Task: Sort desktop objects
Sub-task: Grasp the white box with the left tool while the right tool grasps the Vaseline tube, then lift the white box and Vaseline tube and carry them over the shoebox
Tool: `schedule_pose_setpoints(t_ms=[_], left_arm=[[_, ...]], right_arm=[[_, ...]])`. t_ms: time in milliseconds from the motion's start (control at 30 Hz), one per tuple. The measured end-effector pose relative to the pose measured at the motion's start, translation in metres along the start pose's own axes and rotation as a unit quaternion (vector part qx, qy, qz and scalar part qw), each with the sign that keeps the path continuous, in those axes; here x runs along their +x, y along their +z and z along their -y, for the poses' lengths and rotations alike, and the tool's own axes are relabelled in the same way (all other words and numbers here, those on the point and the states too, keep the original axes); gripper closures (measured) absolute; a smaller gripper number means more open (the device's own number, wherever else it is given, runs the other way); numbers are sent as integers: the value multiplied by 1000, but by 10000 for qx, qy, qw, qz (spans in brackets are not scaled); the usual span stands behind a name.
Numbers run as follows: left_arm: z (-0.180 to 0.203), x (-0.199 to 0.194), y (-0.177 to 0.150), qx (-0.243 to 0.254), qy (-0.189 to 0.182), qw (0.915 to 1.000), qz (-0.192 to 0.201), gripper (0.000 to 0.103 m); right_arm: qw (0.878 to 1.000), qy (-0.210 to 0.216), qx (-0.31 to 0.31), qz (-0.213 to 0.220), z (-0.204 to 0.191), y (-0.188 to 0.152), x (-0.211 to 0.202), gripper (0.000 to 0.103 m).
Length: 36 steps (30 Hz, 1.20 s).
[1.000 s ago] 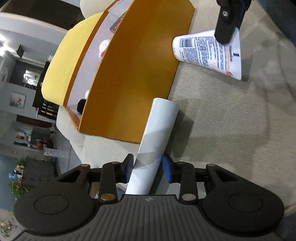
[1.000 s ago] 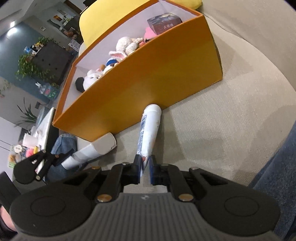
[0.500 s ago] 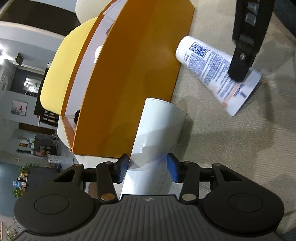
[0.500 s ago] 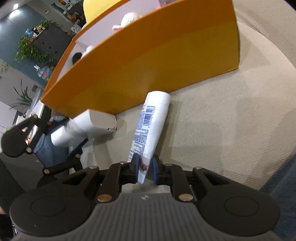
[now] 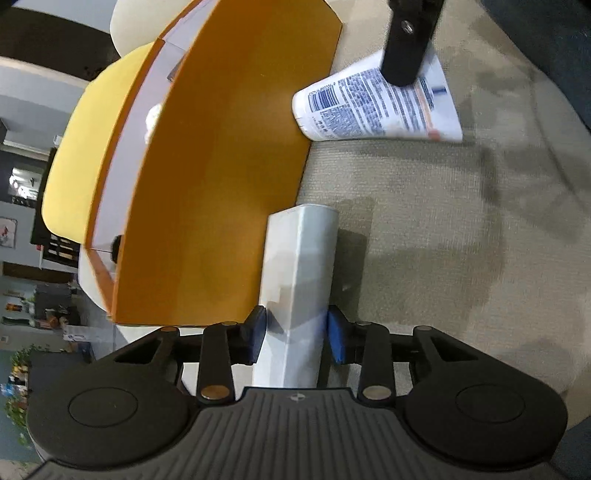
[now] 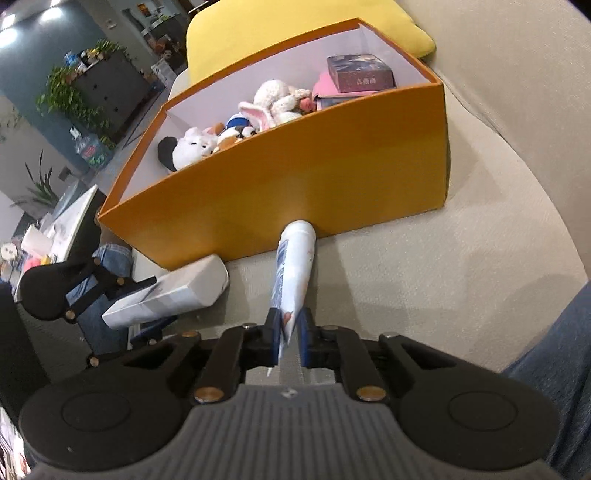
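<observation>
The left gripper (image 5: 296, 332) has a long white box (image 5: 299, 280) between its blue pads; its jaws are closing, and the pads sit right against the box's 2 sides. The box points away from the gripper, its far end just beside the outer wall of the orange storage box (image 5: 221, 177), and it hangs tilted above the beige cushion (image 5: 424, 236).

The right gripper (image 6: 289, 334) has its jaws nearly together, pinched on the flat crimped tail of a white tube with blue print (image 6: 293, 269). The tube's cap end reaches toward the orange box's front wall, close to it; whether it touches cannot be told.

Inside the orange box lie several plush toys (image 6: 236, 125) and a dark book (image 6: 360, 75) on something pink. A yellow cushion (image 6: 280, 22) sits behind the box
</observation>
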<state>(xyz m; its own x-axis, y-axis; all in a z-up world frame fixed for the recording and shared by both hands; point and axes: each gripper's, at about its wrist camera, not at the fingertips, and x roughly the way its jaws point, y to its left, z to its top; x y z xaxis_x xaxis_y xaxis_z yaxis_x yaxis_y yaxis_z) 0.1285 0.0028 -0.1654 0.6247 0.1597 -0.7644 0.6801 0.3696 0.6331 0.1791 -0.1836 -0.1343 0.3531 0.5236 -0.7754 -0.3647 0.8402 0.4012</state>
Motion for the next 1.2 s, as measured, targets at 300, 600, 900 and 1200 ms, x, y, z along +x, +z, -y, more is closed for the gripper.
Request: schedule_pose_setpoints(t_ms=[300, 600, 900, 1200], left_arm=[[14, -2, -3, 12, 285, 9996, 81, 61], [10, -20, -6, -497, 213, 9984, 179, 69], [-14, -55, -7, -1690, -871, 9812, 337, 70], [-28, -52, 0, -2276, -1580, 9607, 159, 70]], right_arm=[[9995, -22, 181, -256, 0, -13, 36, 83], [9993, 215, 267, -157, 2, -10, 18, 90], [9989, 38, -470, -25, 1, 17, -44, 92], [9925, -235, -1099, -472, 1, 52, -40, 93]])
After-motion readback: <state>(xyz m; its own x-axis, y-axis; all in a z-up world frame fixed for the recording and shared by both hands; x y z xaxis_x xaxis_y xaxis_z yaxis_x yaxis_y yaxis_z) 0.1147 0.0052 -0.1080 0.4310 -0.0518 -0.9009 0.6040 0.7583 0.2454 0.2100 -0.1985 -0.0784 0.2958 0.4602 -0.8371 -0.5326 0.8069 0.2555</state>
